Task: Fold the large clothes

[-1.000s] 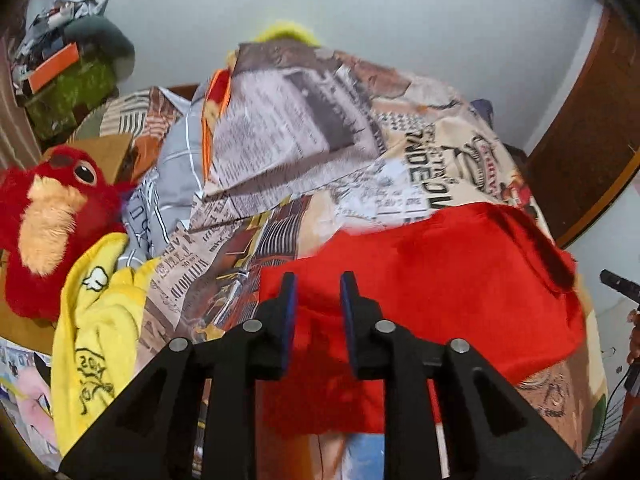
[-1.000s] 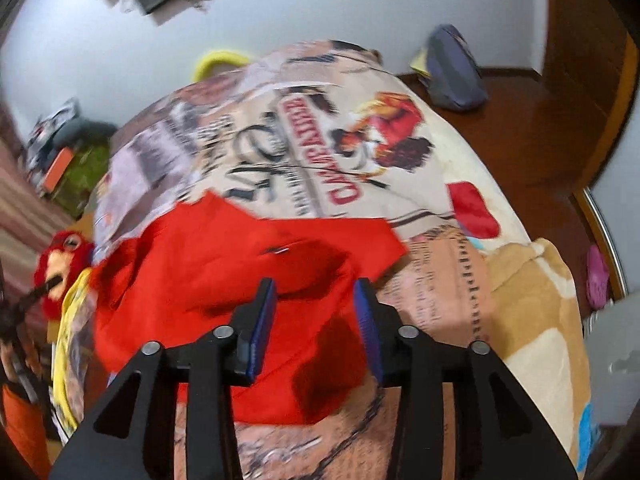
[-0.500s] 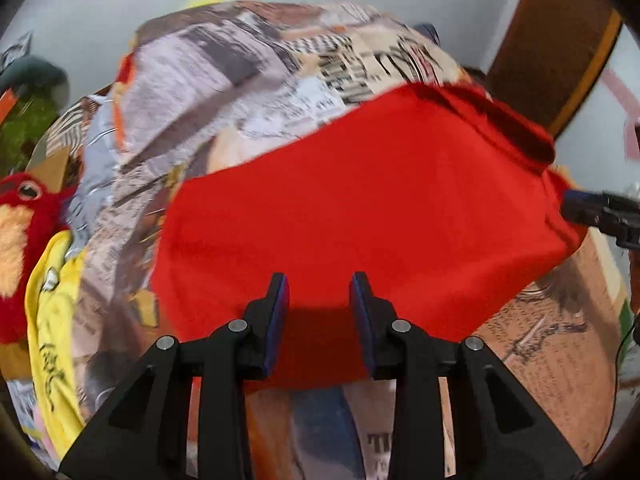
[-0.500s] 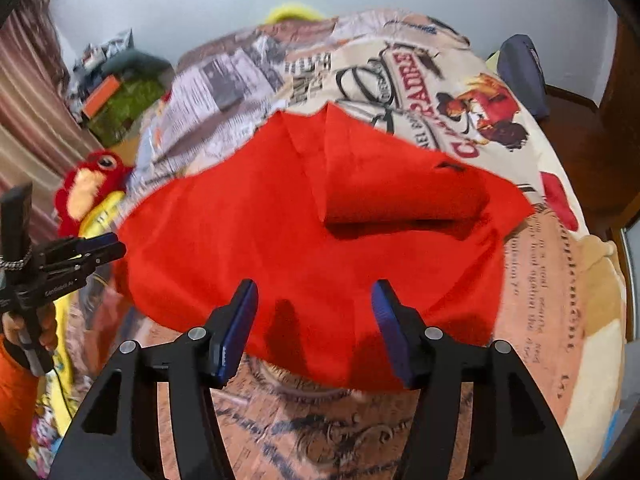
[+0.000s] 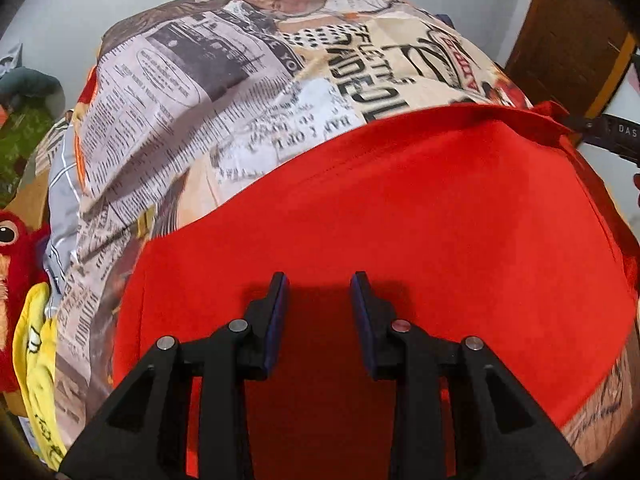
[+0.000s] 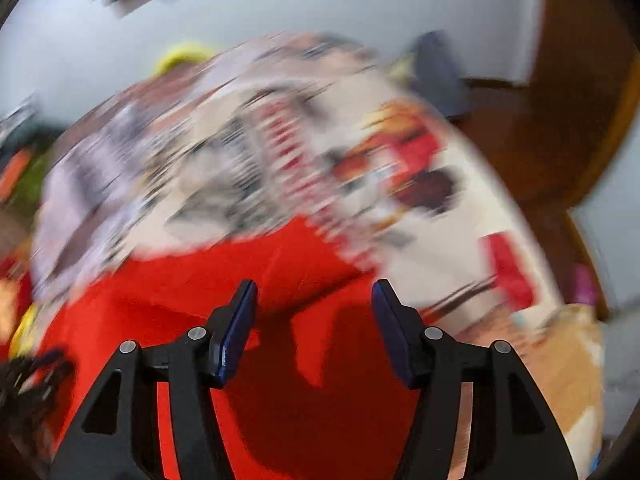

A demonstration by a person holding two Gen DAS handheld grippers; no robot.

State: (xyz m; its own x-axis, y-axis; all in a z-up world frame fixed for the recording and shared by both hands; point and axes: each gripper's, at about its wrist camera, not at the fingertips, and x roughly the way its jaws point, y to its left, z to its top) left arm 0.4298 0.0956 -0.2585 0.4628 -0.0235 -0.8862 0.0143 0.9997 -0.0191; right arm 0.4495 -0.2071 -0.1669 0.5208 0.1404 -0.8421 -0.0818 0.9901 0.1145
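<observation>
The red cloth lies spread on the bed, its long side running left to right. It sits right under both sets of fingers. The left gripper hangs over its near middle, fingers apart and holding nothing. The right gripper is over the right end by a folded flap, fingers wide apart, also holding nothing.

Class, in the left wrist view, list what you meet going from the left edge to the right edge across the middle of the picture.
Red plush toy → yellow cloth → newspaper-print bedcover → red garment → other hand-held gripper.
</observation>
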